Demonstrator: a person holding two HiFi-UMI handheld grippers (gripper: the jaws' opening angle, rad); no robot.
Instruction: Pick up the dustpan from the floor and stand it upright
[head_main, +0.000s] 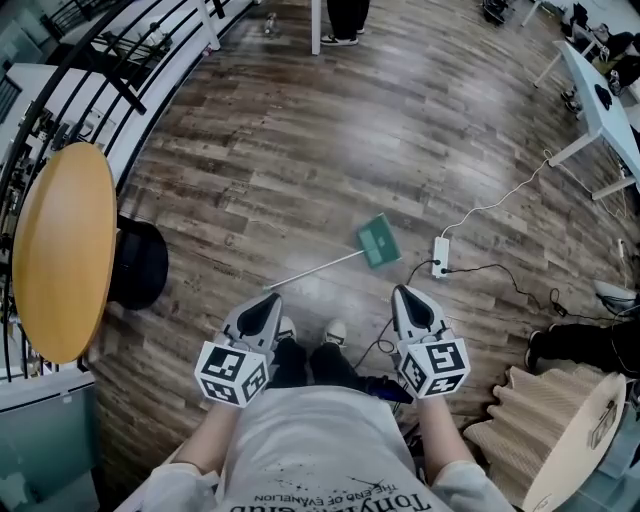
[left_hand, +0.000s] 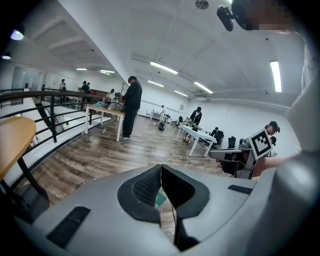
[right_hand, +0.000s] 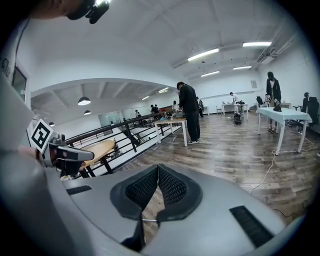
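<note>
There's your dustpan (head_main: 379, 241): green, lying flat on the wooden floor (head_main: 300, 140) just right of centre in the head view. Its thin pale handle (head_main: 315, 268) runs down and left toward your feet, and nothing is touching it.

The handle's end lies just ahead of your left gripper (head_main: 269, 298), at lower centre-left and apart from it. That gripper is clenched and empty. In its own view the jaws press tip to tip, with a sliver of green showing through the gap beneath them.

Your right gripper (head_main: 403, 292) sits at lower centre-right, below and a little right of the pan, also apart from it. Its jaws meet at the tips too, gripping nothing. What looks like the pale handle crosses the opening below them.

Just right of the pan lies a white power strip (head_main: 441, 257). Its white cable (head_main: 500, 203) snakes up toward the white desk (head_main: 598, 95) in the upper right corner. At far left, a round wooden table (head_main: 60, 250) stands by the black railing (head_main: 110, 75). Your shoes (head_main: 335, 330) show between the two grippers.
</note>
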